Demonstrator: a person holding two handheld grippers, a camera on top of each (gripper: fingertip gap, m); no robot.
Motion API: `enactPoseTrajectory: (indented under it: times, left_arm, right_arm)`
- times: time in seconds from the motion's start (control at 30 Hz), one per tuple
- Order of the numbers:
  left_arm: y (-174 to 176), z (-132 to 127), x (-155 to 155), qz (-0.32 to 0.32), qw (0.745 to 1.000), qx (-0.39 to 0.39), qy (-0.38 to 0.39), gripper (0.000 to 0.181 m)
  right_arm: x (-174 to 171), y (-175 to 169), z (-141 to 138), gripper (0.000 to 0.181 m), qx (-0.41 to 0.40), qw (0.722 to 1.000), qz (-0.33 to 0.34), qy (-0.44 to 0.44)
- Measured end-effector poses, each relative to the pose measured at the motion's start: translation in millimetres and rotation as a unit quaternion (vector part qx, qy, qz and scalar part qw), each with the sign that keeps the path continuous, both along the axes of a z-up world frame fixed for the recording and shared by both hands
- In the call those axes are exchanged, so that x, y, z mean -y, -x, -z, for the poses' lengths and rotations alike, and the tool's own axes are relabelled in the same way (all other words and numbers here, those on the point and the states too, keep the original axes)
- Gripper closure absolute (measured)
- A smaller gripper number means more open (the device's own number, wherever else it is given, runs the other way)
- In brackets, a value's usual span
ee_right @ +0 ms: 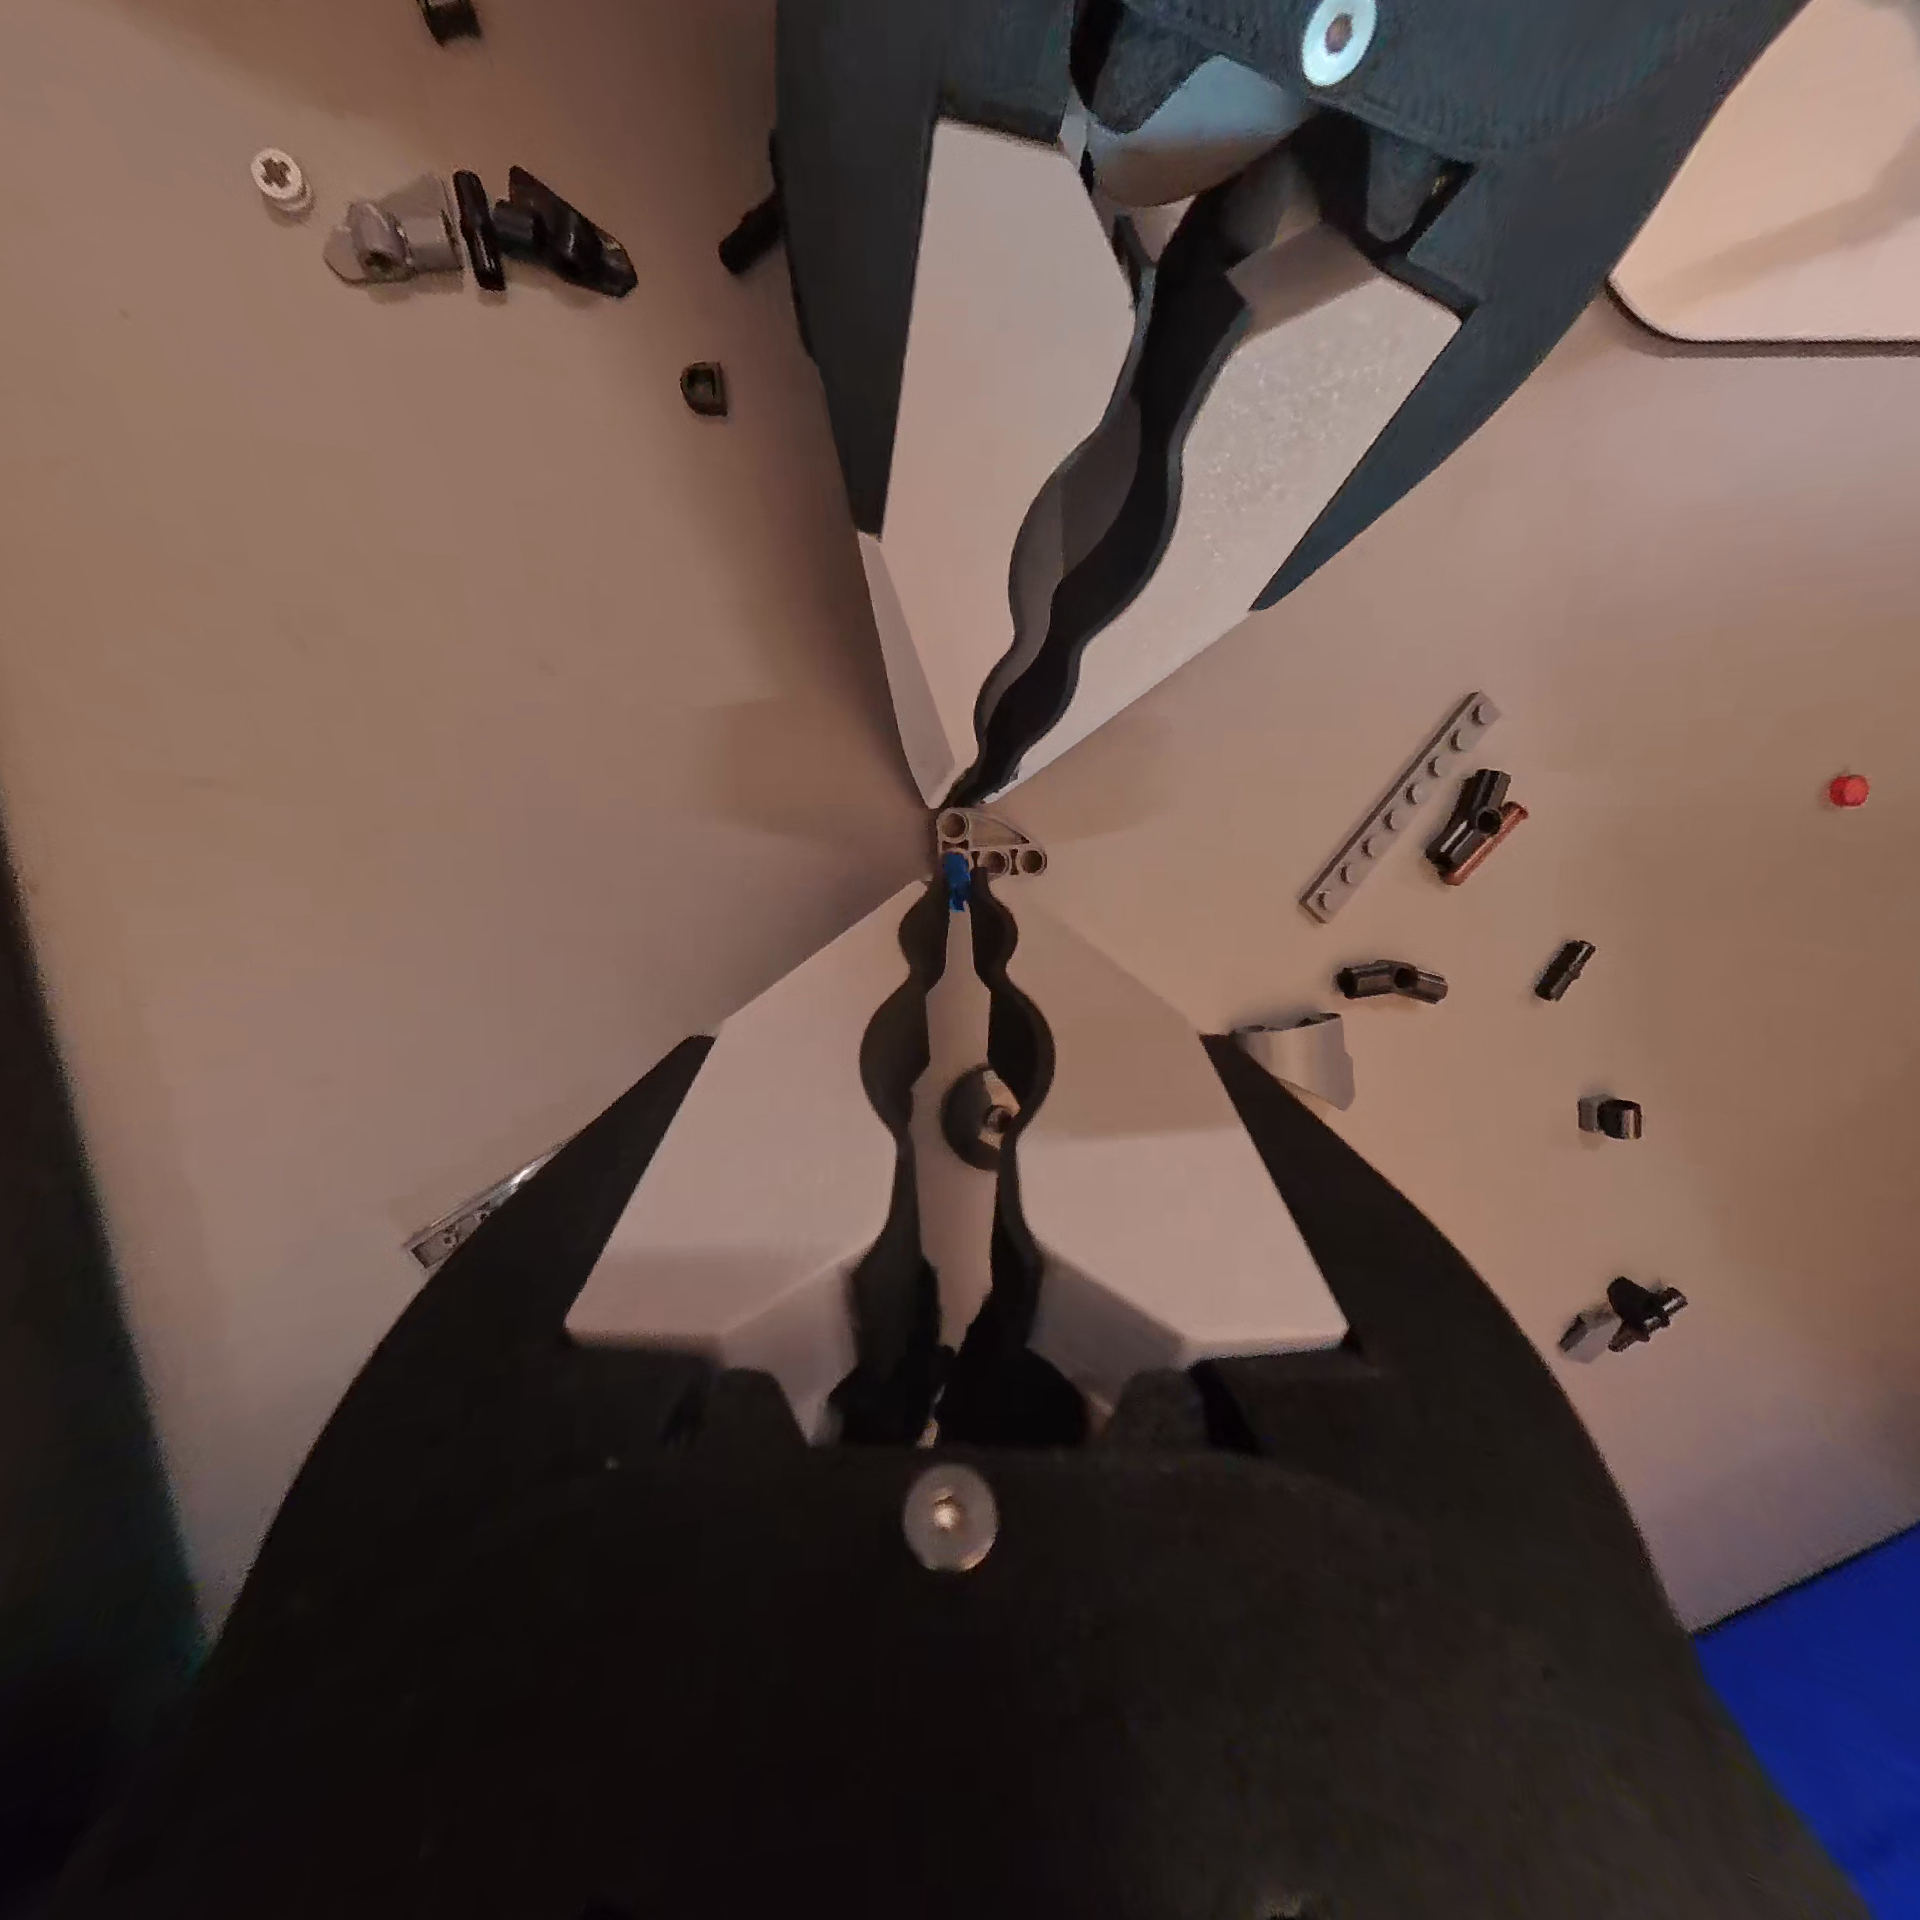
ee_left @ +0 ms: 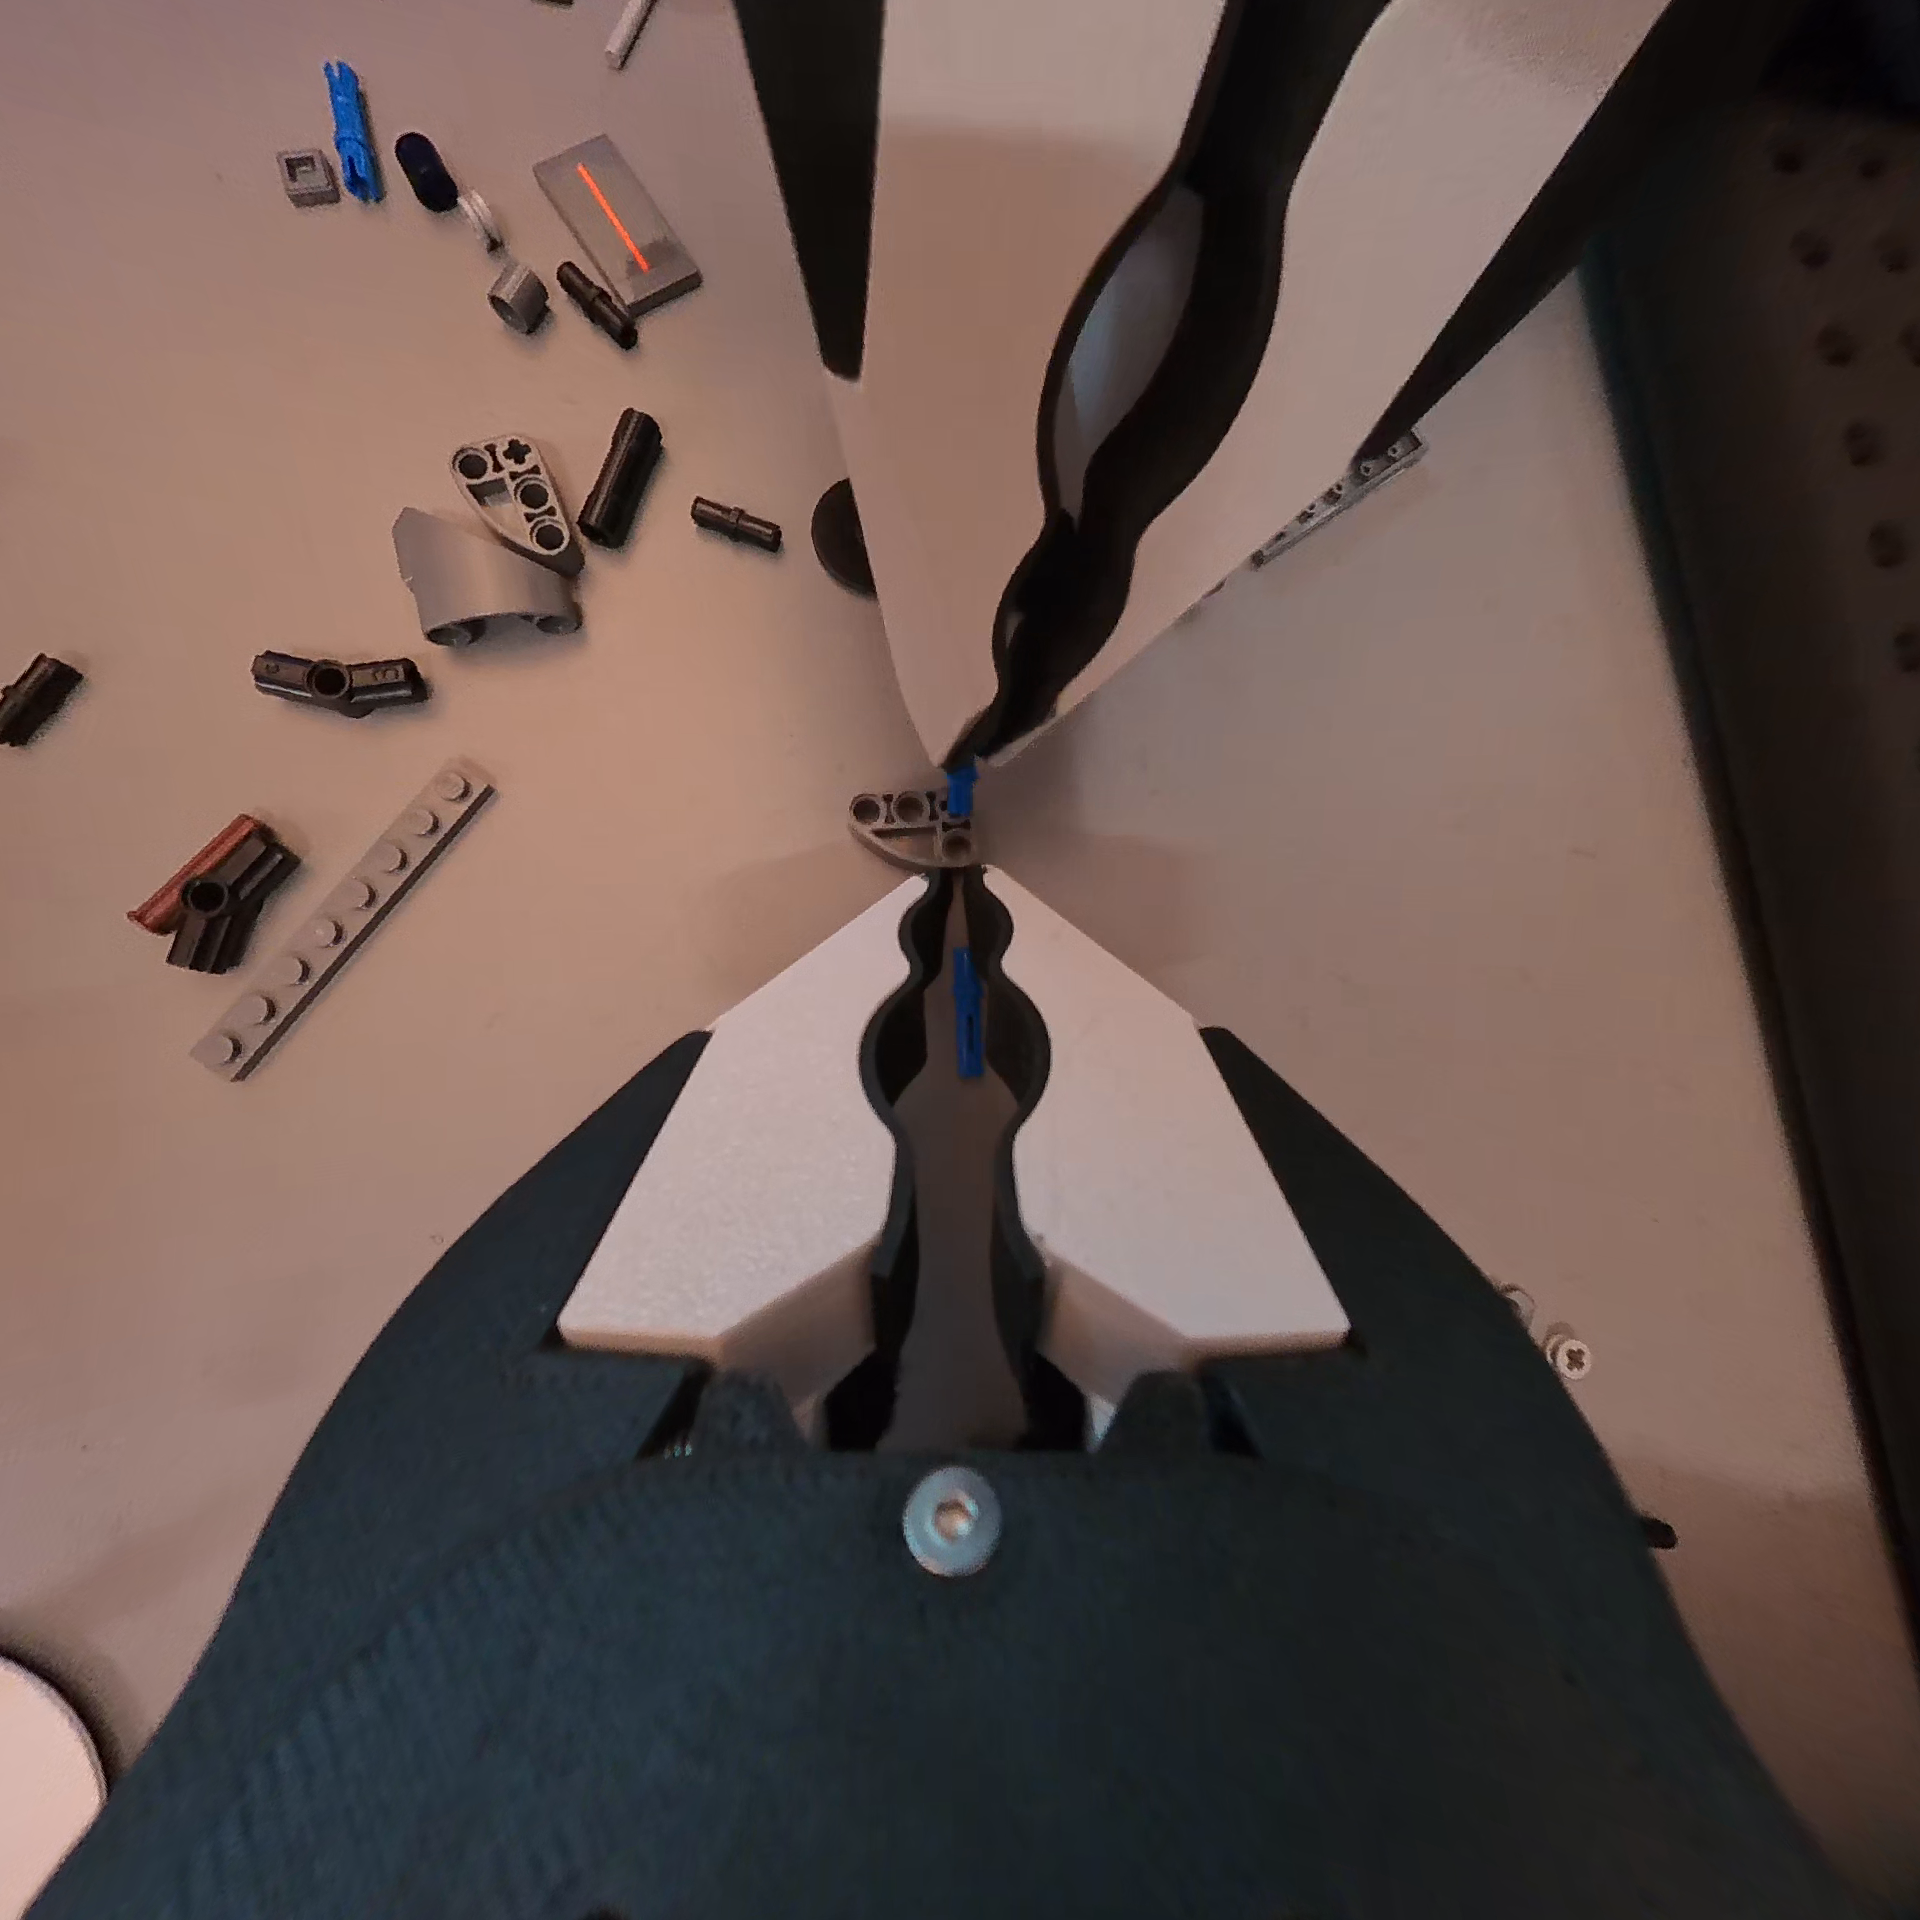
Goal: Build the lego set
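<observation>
In the left wrist view my left gripper [ee_left: 951, 875] is shut on the corner of a small grey curved beam with holes [ee_left: 909, 826], holding it over the beige table. The right gripper [ee_left: 968, 756] comes in from above, shut on a short blue pin [ee_left: 963, 790] whose end meets a hole of the beam. In the right wrist view the right gripper [ee_right: 956, 902] holds the blue pin [ee_right: 954, 878] against the grey beam [ee_right: 992, 842], and the left gripper [ee_right: 968, 798] is opposite. A second blue pin [ee_left: 966, 1013] shows in the gap between the left fingers.
Loose pieces lie to the left: a long grey plate [ee_left: 343, 925], a blue pin [ee_left: 351, 130], a grey tile with an orange line [ee_left: 618, 223], a grey triangular beam [ee_left: 514, 499], and black connectors [ee_left: 338, 686]. A dark perforated panel [ee_left: 1818, 520] borders the right side. A red stud [ee_right: 1847, 790] lies apart. Both grippers' tips are close together, under 4 cm apart. From either gripper's tips it is about 10 cm to the long grey plate [ee_left: 343, 925]. My right wrist view [ee_right: 1408, 798] looks at it from another angle.
</observation>
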State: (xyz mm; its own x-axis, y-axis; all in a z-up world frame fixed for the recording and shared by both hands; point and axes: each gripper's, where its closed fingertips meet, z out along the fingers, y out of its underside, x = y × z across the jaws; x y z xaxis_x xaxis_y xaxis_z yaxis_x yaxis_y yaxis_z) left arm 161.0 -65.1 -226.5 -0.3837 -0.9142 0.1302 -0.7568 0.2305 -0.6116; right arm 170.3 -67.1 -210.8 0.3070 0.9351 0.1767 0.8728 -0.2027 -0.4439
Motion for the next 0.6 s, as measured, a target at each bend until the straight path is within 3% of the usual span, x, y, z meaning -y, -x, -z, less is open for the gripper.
enactPoseTrajectory:
  times: [0.6]
  left_arm:
    - [0.2,0.0,-0.7,0.0,1.0,-0.001,0.0,0.181]
  right_arm:
    - [-1.6,1.2,-0.1,0.179,0.07,0.996,-0.017,-0.046]
